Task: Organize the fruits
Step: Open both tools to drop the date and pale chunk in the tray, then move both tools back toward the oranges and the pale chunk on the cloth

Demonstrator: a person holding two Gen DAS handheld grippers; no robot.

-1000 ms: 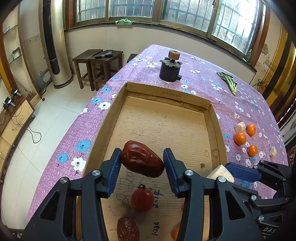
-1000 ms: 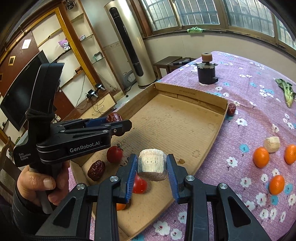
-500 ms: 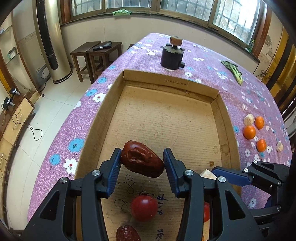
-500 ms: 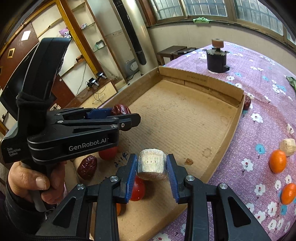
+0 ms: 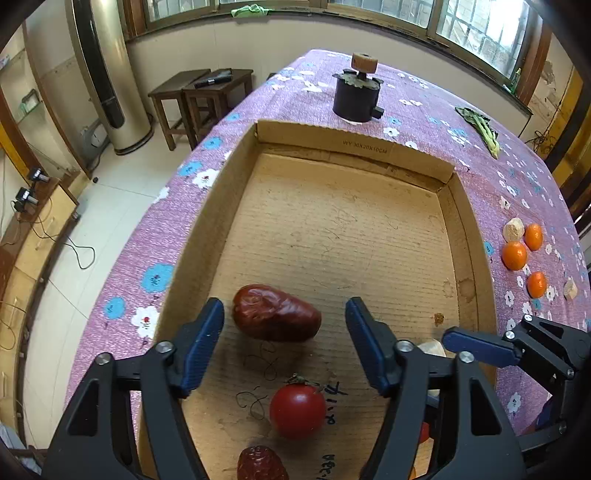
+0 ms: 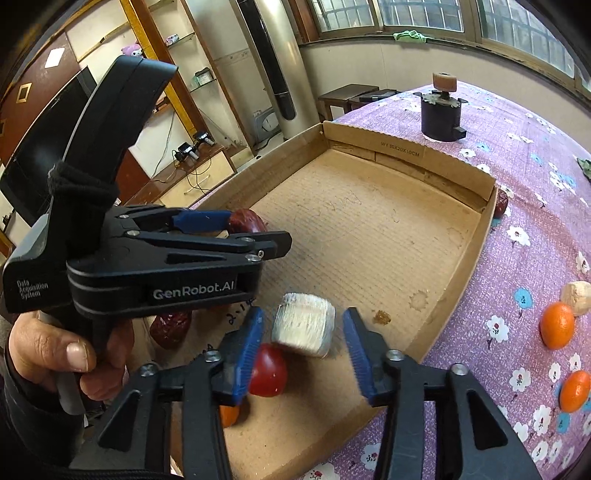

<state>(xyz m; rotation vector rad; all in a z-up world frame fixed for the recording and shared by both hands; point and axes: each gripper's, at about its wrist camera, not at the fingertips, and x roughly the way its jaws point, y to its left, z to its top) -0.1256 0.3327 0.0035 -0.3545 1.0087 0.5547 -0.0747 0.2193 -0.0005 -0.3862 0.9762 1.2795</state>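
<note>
**Around the Purple Cloth**

The surface (image 5: 424, 122) wears a purple cloth printed with white and blue flowers. At its far end stands a dark cylindrical device (image 5: 356, 98) with a tan wheel on top. A green leafy stalk (image 5: 480, 129) lies near the right edge of the cloth. Beyond the far left corner, two dark wooden stools (image 5: 201, 98) stand side by side on the pale tiled floor (image 5: 99, 229), one carrying a flat black object. A tall golden cylinder-shaped appliance (image 5: 107, 74) stands by the wall. A green cloth (image 6: 410, 36) rests on the window sill. Along the left wall run wooden shelves (image 6: 177, 59), a plush toy (image 6: 135, 50) sitting on an upper one, and a dark flat screen (image 6: 40, 147).
</note>
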